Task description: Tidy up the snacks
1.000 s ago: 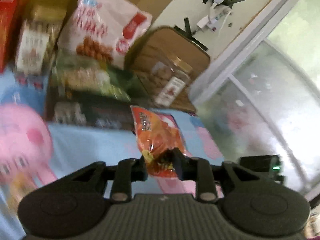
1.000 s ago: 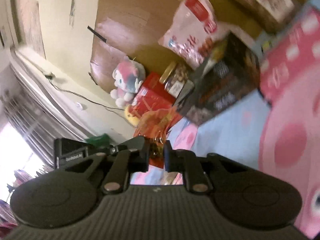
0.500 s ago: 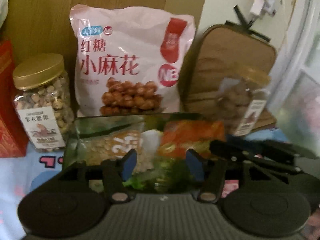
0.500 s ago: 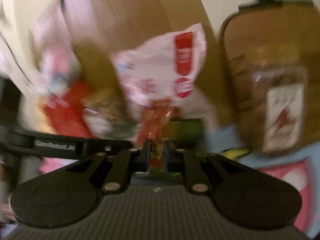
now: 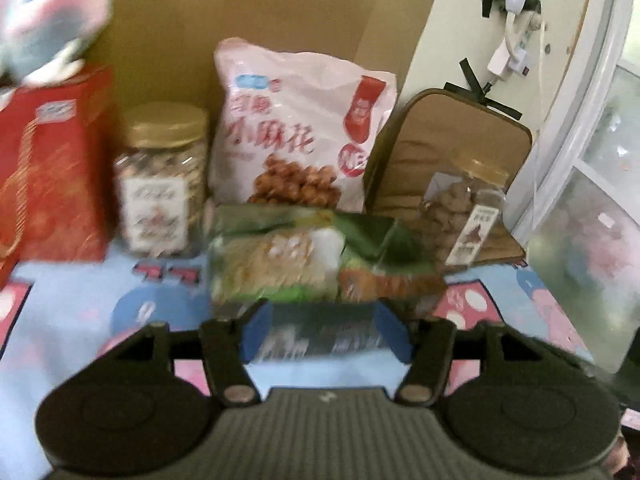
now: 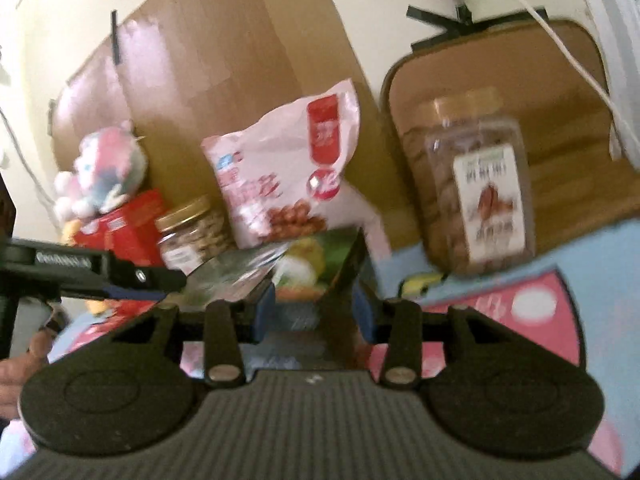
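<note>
- L gripper (image 5: 326, 332): jaws opening, blue pads apart, nothing pinched; dark box (image 5: 320, 336) seen btwn tips, not pressed.
- R gripper (image 6: 314, 312): jaws opening too, gap clear of any grip; box edge (image 6: 348, 280) just ahead of the tips.
- Open room: bare blue/pink cloth (image 5: 80, 320) front-left; cloth (image 6: 540, 280) front-right also free.
- Tight at back: cardboard (image 5: 260, 20) behind, tan pad (image 5: 460, 132) leaning at right, glass door (image 5: 600, 200) beyond.
- Orange pack (image 5: 384, 282) lying on box, right of green pack (image 5: 280, 260), touching it.
- Back row, L to R: red box (image 5: 52, 168), jar (image 5: 160, 184), pink bag (image 5: 300, 132), 2nd jar (image 5: 464, 208).
- Orange pack blurred, crinkly, flat.
</note>
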{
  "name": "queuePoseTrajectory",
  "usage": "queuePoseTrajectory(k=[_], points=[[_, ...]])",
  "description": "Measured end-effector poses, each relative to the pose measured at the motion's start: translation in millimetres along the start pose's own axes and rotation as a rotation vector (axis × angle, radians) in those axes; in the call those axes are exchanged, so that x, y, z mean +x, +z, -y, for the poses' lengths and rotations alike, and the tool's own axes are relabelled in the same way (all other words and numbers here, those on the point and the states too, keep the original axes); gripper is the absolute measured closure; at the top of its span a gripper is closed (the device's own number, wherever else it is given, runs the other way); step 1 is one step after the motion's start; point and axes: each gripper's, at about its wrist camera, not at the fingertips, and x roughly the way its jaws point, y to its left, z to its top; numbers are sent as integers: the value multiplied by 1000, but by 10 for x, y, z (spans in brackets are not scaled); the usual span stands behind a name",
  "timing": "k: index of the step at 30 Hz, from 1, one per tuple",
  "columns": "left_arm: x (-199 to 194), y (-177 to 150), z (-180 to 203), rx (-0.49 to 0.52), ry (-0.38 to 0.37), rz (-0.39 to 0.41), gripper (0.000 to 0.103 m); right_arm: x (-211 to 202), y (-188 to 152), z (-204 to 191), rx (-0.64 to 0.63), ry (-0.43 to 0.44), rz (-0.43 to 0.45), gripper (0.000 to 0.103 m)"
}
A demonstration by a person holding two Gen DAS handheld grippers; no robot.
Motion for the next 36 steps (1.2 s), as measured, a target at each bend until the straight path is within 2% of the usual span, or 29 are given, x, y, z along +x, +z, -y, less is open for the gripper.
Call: queuePoseTrajectory(k=[6, 10, 11, 12, 14, 16, 20, 23, 25, 29, 31, 33, 36], points=[[-422, -529, -325, -47, 28, -24, 45, -27, -474, -258, 87, 161, -221, 57], [-558, -795, -570, -118, 42, -42, 45, -45, -701, -692, 28, 260, -312, 56], [-571, -839, -602, -131, 39, -47, 45, -46, -757, -830, -5, 274, -332, 49], [-588, -884, -626, -138, 34, -47, 45, -50, -804, -958, -48, 274, -345, 34], [-606, -936, -635, -141, 22, -48, 45, -47, -919, -1193, -152, 248, -356, 22], [-613, -970, -618, -139, 4, -48, 45, -22, -1022, -1356, -231, 216, -367, 22], [-605, -1015, -555, -131, -20, -51, 45, -35, -1079, -1443, -360, 145, -338, 31], [-569, -1022, -525, -131, -30, -56, 45, -126, -968, -1281, -380, 86, -304, 40], [-533, -1011, -494, -128, -38, -59, 45, -204, -912, -1088, -381, 17, -264, 41], [-392, -943, -390, -99, -30, -59, 42, -368, -759, -624, -353, -211, -154, 41], [-297, -902, -351, -87, -11, -63, 41, -478, -677, -392, -252, -216, -128, 41], [-205, -887, -329, -86, -10, -76, 41, -567, -644, -279, -185, -172, -118, 41], [-103, -905, -295, -90, -21, -104, 41, -585, -685, -338, -222, -114, -142, 41]])
